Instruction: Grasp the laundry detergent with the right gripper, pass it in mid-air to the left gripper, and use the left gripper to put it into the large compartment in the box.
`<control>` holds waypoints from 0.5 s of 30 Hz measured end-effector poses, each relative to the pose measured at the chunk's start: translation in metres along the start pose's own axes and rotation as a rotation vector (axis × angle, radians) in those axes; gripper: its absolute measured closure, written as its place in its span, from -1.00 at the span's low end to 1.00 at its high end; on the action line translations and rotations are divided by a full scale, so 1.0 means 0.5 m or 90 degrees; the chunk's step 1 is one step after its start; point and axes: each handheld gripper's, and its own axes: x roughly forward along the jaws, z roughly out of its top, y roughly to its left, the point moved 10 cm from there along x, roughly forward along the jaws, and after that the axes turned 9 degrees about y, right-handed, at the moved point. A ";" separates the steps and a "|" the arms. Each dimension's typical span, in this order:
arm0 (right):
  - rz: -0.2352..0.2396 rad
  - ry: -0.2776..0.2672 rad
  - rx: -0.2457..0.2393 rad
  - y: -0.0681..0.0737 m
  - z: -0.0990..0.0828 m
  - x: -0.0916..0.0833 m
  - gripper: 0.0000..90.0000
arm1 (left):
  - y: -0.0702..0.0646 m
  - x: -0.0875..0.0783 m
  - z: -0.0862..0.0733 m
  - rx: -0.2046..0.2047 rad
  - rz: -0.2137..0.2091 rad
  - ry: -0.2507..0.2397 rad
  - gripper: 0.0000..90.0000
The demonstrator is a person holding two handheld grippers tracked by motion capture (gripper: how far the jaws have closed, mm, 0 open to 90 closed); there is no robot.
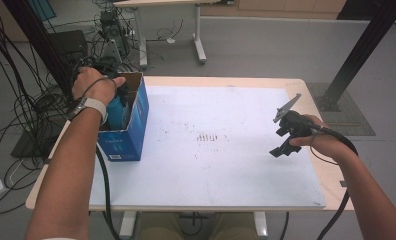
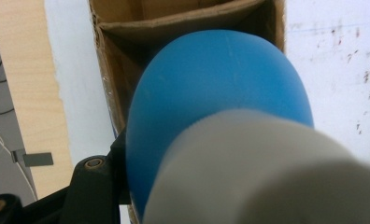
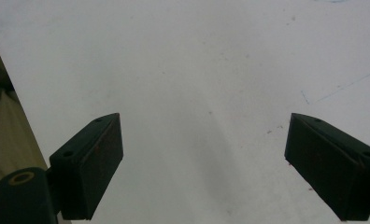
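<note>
A blue rounded bottle-like thing (image 2: 211,93) with a pale grey end (image 2: 267,172) sits between the jaws of my left gripper (image 1: 118,98), which is shut on it. One black jaw rises at the lower left of the left gripper view. In the high view the blue thing (image 1: 116,112) hangs partly inside an open cardboard box (image 1: 136,125) with blue outer walls, at the table's left edge. A hand covers most of the left gripper. My right gripper (image 3: 204,128) stands open above the white mat (image 3: 197,56), nothing between its pads; in the high view the right gripper (image 1: 285,140) is at the right.
A white mat (image 1: 211,150) with faint brown marks covers most of the wooden table (image 1: 326,175). Cables and equipment lie on the floor beyond the table's left side. A black post (image 1: 361,50) stands at the far right.
</note>
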 end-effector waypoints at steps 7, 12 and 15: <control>-0.001 -0.001 0.002 0.000 -0.001 0.001 -0.75 | 0.004 0.017 0.001 0.005 0.009 -0.007 -0.10; 0.001 -0.002 0.004 0.001 -0.001 0.001 -0.75 | 0.002 0.036 0.000 0.011 0.010 -0.008 -0.10; 0.001 -0.004 0.005 0.002 -0.002 0.001 -0.74 | 0.001 0.045 0.000 0.015 0.012 -0.007 -0.10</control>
